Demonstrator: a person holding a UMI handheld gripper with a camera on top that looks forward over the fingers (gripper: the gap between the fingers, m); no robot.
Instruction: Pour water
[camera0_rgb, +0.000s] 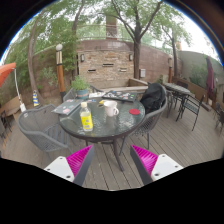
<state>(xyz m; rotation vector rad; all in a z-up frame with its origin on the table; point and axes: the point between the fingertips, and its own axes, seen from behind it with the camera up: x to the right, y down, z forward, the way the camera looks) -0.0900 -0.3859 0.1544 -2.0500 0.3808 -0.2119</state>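
Your tool (113, 160) hangs wide open, holding nothing. Round glass bench (100, 122) sits well beyond the fingers on the deck (190, 135); yellow bottle (87, 119) upright on it, cup (110, 109) near.

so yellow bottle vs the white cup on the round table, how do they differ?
The yellow bottle is taller and slimmer; the white cup is short and squat. The bottle is bright yellow with a label, the cup plain white. The bottle stands nearer the table edge on the gripper's side, the cup sits further in. Both stand upright on the table, beyond the open gripper, which holds nothing.
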